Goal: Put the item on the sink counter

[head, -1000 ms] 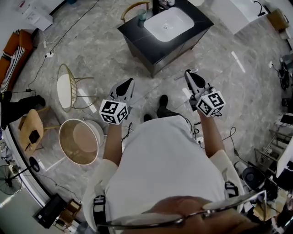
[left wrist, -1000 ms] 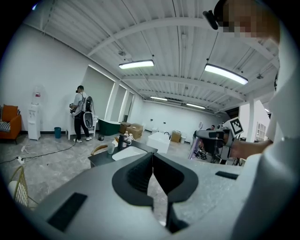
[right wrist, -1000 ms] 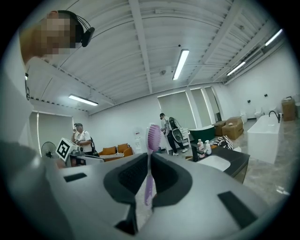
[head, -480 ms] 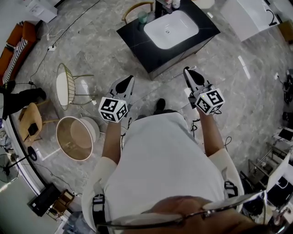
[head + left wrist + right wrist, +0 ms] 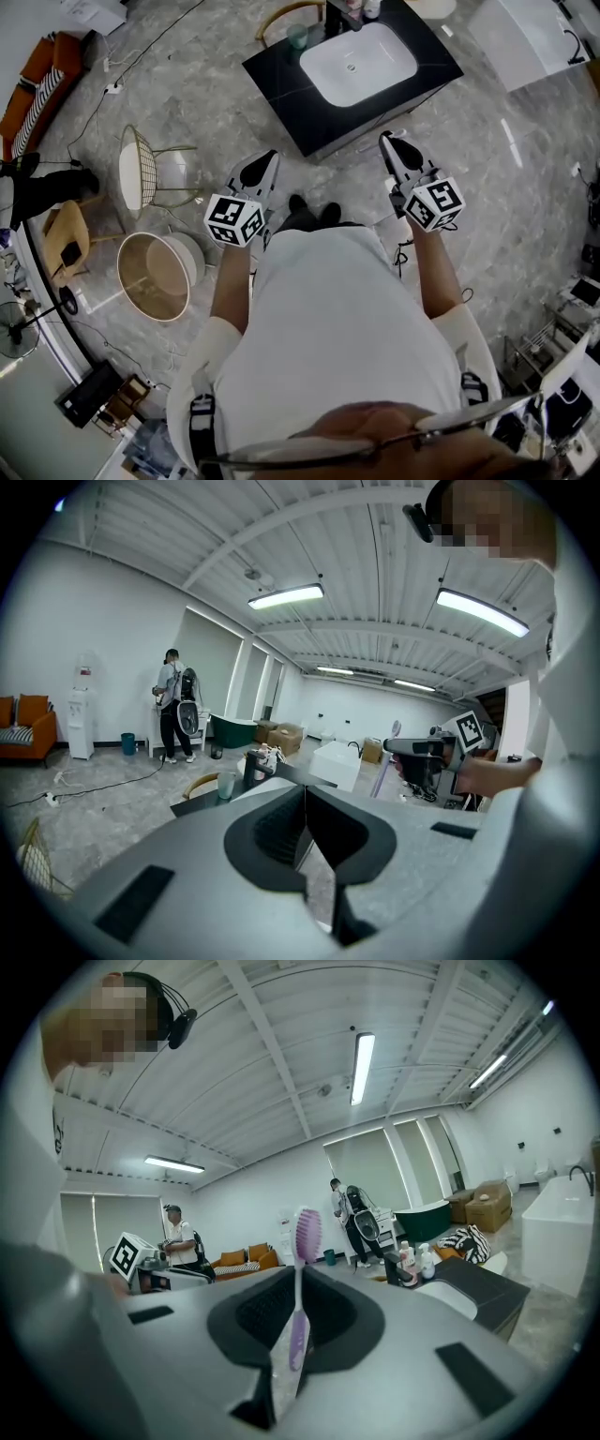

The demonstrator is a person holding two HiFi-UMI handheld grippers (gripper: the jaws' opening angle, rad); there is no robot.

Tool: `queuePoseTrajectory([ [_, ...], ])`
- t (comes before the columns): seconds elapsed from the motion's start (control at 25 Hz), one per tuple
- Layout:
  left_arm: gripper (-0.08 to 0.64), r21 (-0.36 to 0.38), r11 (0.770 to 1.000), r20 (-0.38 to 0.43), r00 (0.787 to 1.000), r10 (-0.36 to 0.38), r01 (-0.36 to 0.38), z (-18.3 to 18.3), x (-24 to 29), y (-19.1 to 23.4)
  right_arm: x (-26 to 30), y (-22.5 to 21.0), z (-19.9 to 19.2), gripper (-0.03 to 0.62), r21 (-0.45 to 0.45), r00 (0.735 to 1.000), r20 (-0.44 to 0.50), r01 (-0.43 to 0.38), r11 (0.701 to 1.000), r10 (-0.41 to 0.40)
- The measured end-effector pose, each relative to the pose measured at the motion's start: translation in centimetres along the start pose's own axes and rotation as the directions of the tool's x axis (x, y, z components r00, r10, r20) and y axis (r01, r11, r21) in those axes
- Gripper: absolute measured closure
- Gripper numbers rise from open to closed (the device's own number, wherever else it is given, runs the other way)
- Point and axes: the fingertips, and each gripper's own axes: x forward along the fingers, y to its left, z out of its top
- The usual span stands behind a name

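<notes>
The sink counter [image 5: 309,112] is a black cabinet with a white basin [image 5: 359,63], standing on the floor ahead of me. My right gripper [image 5: 390,143] is shut on a purple toothbrush [image 5: 298,1321], whose brush head [image 5: 307,1230] sticks up past the jaws. My left gripper [image 5: 264,162] is shut with nothing in it, its jaws meeting in the left gripper view [image 5: 305,796]. Both are held in front of my body, short of the counter's near edge. The counter also shows in the right gripper view [image 5: 480,1283] at the right.
A teal cup [image 5: 298,36] and bottles [image 5: 413,1260] stand at the counter's far end, with a wooden chair [image 5: 281,13] behind. A wire chair [image 5: 141,173] and a round tub-like stool [image 5: 157,277] stand to my left. A white bathtub [image 5: 534,37] is far right. People [image 5: 173,705] stand in the background.
The sink counter has come a little nearer and larger in the head view as I walk toward it. Both grippers keep their pose, the right one still holding the toothbrush.
</notes>
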Motion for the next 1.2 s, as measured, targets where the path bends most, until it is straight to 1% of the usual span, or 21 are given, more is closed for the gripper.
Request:
queuePoseTrajectory([
  [0.16,0.555,-0.008,1.0,-0.005,1.0,0.005,-0.005,0.2,1.3,1.7,1.9,-0.9,0.2,0.565,0.0,1.0,-0.014,0.004,1.0,-0.004],
  [0.36,0.555,-0.024,1.0,-0.005,1.0,-0.008,0.008,0.6,4.1,4.8,5.3,-2.7,0.4,0.565,-0.014,0.999,-0.041,0.024,1.0,-0.024],
  [0.6,0.555,-0.021,0.999,-0.015,0.999,-0.046,0.046,2.5,8.0,8.5,9.8,-4.6,1.6,0.565,-0.027,0.996,-0.072,0.047,0.999,-0.048],
  [0.84,0.555,-0.032,0.996,-0.031,0.996,-0.087,0.086,2.8,10.7,11.9,14.4,-5.8,1.7,0.565,-0.047,0.992,-0.1,0.07,0.996,-0.075],
  [1.04,0.555,-0.04,0.993,-0.043,0.992,-0.115,0.114,2.8,12.2,13.9,17.7,-6.4,2.3,0.565,-0.07,0.99,-0.118,0.066,0.995,-0.074],
  [1.2,0.555,-0.058,0.992,-0.044,0.993,-0.112,0.109,2.6,12.7,15.2,19.9,-6.5,2.8,0.565,-0.08,0.99,-0.128,0.055,0.995,-0.065],
])
